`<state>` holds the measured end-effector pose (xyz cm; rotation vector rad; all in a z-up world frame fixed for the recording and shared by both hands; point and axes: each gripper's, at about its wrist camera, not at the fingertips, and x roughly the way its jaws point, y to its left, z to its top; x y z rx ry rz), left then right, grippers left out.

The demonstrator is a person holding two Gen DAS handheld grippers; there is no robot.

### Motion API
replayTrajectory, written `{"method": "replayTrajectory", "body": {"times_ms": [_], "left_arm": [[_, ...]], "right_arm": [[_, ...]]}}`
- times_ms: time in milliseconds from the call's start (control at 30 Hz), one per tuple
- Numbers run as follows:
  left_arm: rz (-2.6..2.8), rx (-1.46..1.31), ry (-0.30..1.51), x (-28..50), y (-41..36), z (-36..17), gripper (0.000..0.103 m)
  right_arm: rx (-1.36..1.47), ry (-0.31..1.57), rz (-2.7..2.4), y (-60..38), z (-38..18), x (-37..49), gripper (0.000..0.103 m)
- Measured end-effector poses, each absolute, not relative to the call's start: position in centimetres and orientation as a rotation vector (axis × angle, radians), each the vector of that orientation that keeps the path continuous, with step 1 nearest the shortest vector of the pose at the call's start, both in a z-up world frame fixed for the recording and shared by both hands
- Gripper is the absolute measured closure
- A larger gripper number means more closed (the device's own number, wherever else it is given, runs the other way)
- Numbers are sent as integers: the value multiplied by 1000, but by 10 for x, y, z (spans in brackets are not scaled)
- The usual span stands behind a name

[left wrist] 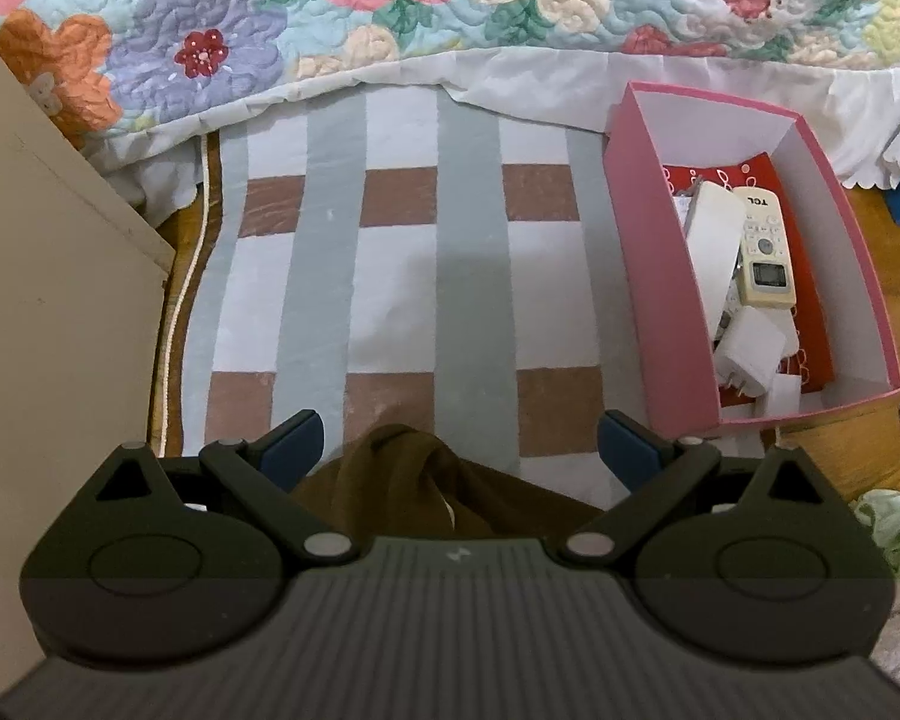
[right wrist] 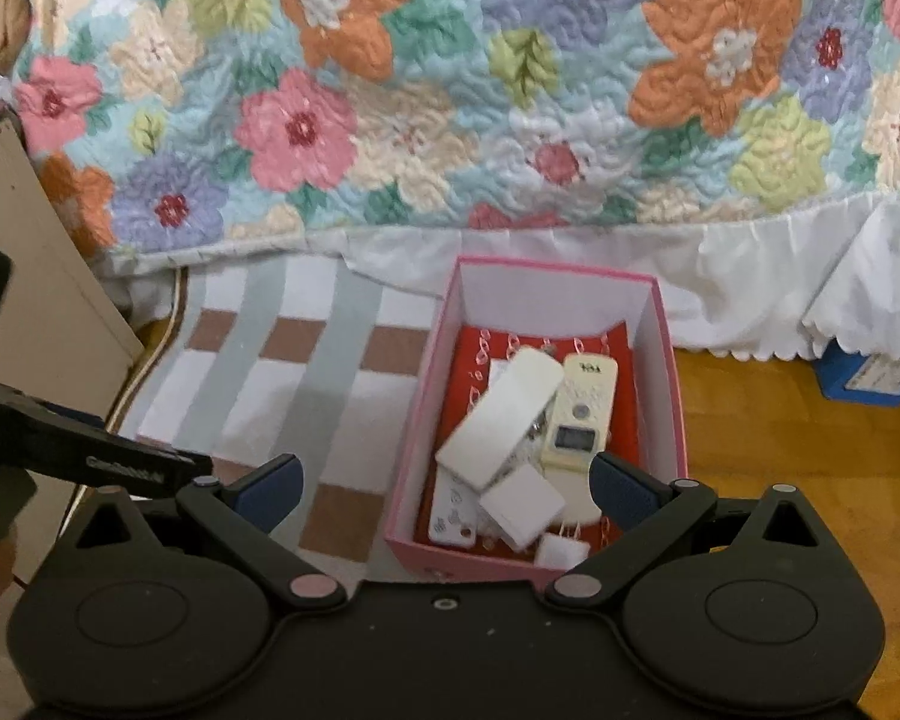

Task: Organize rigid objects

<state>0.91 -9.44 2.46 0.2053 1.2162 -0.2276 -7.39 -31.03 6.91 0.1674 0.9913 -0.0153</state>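
Right wrist view: right gripper (right wrist: 444,489), fingers spread wide, nothing between the pads, above the near end of a pink box (right wrist: 675,420) on the floor beside a checked mat (right wrist: 282,384). In the box: cream remote (right wrist: 576,420), long white remote (right wrist: 498,420), white charger (right wrist: 522,507), small white block (right wrist: 561,552). Left gripper (left wrist: 459,450), fingers apart, over brown cloth (left wrist: 414,468), holding nothing

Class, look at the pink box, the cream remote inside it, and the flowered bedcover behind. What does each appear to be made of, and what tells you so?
Pink box: probably matte cardboard; thin, straight walls, white inside.
Cream remote: likely smooth hard plastic, with small buttons and a grey screen.
Flowered bedcover: quilted fabric with a slight sheen; puffy stitched ridges.
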Motion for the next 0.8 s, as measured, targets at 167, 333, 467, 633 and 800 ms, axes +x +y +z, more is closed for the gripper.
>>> {"method": "replayTrajectory", "body": {"times_ms": [167, 333, 467, 633, 800], "left_arm": [[-234, 226, 1208, 7, -96, 29, 4], [-218, 211, 1214, 10, -90, 32, 4], [-222, 213, 1222, 10, -90, 31, 4], [-233, 214, 1229, 8, -92, 31, 4], [-229, 217, 1231, 8, -92, 31, 4]], "right_arm": [[195, 1040, -28, -312, 62, -72, 0], [220, 1080, -40, -312, 57, -70, 0], [224, 1088, -61, -312, 59, -70, 0], [205, 1097, -60, -308, 60, -69, 0], [192, 1113, -51, -304, 60, -70, 0]]}}
